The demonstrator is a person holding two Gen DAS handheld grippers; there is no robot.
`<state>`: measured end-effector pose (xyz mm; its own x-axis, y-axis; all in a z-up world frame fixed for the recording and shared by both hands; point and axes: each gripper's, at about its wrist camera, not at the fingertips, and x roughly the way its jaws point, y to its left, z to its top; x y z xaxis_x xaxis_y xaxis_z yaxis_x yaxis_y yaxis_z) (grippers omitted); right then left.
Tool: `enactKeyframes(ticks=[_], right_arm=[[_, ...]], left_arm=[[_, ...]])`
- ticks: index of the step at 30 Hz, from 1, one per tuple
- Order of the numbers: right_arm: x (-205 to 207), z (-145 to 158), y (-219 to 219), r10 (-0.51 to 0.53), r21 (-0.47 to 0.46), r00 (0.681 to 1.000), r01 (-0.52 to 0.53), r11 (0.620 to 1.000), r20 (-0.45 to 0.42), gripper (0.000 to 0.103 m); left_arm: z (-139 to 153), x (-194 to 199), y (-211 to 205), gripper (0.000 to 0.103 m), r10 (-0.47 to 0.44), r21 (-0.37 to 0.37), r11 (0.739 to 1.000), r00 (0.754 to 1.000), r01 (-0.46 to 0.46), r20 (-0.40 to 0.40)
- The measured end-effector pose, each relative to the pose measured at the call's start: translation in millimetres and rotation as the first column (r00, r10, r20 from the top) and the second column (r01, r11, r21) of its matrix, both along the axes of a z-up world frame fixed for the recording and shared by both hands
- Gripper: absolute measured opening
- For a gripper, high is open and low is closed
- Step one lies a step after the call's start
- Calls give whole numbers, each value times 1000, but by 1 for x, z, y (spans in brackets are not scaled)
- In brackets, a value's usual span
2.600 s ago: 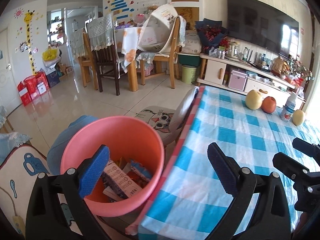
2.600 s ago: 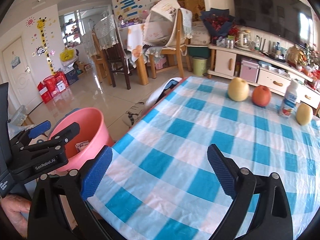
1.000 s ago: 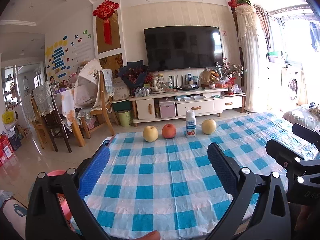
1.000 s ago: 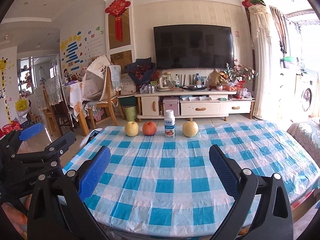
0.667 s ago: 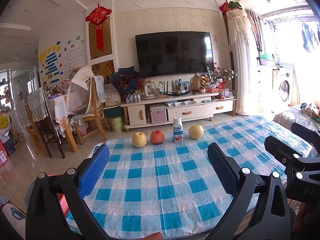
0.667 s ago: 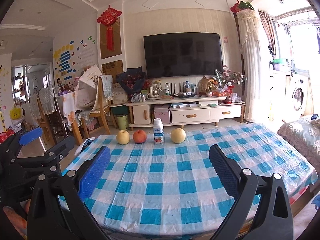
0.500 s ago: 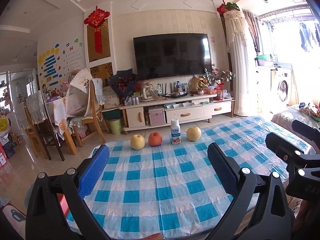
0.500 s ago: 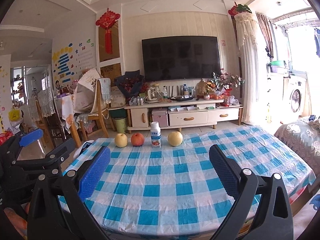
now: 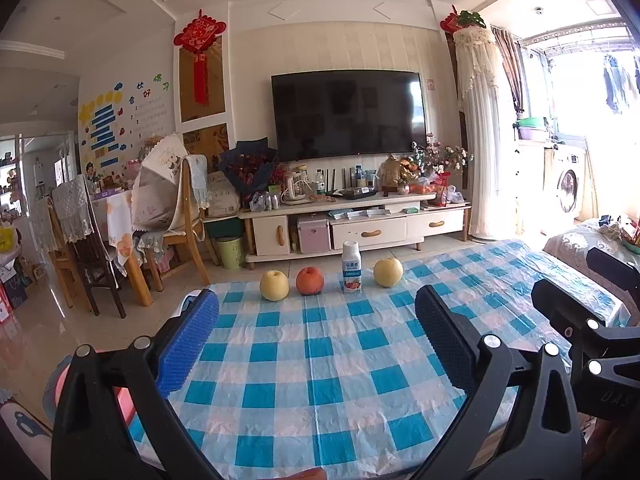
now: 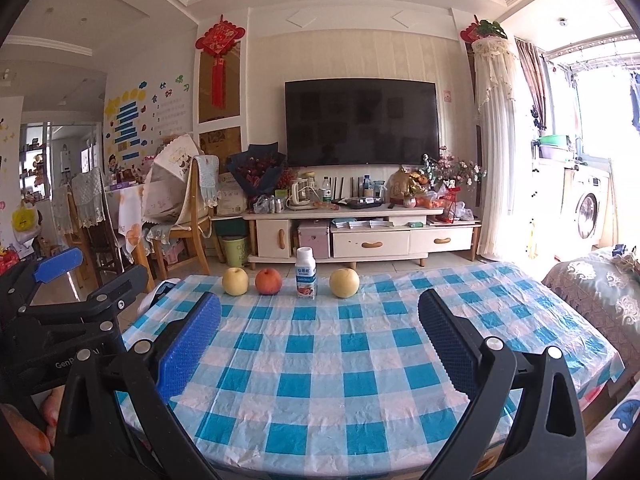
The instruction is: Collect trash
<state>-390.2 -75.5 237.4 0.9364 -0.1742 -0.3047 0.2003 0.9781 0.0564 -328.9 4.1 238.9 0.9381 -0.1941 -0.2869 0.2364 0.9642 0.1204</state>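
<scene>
The pink bucket [image 9: 64, 380], looked into moments ago, is now only glimpsed at 8 o'clock in the left view. The left gripper [image 9: 316, 344] and the right gripper [image 10: 318, 342] are both held wide and empty, raised toward the checked table [image 9: 320, 360]. No trash is seen there; collection is judged finished.

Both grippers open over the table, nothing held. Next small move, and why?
Probably ease the right gripper forward toward the small bottle: it is the only packaged item in the far row, between fruit. The left gripper is also open and empty, and the checked tablecloth between is bare.
</scene>
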Motion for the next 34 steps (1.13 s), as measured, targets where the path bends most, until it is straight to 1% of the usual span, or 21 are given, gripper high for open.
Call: enactKeyframes(ticks=[7, 16, 20, 22, 25, 28, 31, 34], right_arm=[[16, -13, 0, 8, -13, 1000, -8, 1000, -26, 98], [41, -36, -7, 11, -17, 998, -12, 1000, -63, 98], [59, -52, -18, 15, 17, 995, -13, 1000, -101, 98], [71, -63, -27, 15, 51, 992, -9, 999, -127, 98], [94, -82, -46, -7, 94, 983, 25, 995, -186, 98], [127, -107, -67, -34, 131, 962, 72, 989, -271, 98], [164, -137, -87, -56, 149, 930, 117, 982, -364, 98], [201, -170, -97, -71, 127, 886, 144, 981, -458, 98]], left_arm=[[-13, 22, -6, 99, 8, 11, 1000, 999, -8, -32], [-39, 55, -16, 99, 21, 19, 1000, 996, -19, -87], [-56, 73, -23, 99, 4, 12, 1000, 992, -2, -127], [-70, 87, -28, 99, 5, 11, 1000, 986, -3, -169], [-97, 111, -34, 99, 41, 36, 999, 971, -33, -237], [-123, 139, -37, 99, 93, 48, 995, 947, -82, -307], [-148, 168, -43, 99, 144, 70, 989, 920, -126, -366], [-171, 194, -45, 99, 186, 68, 982, 887, -173, -423]])
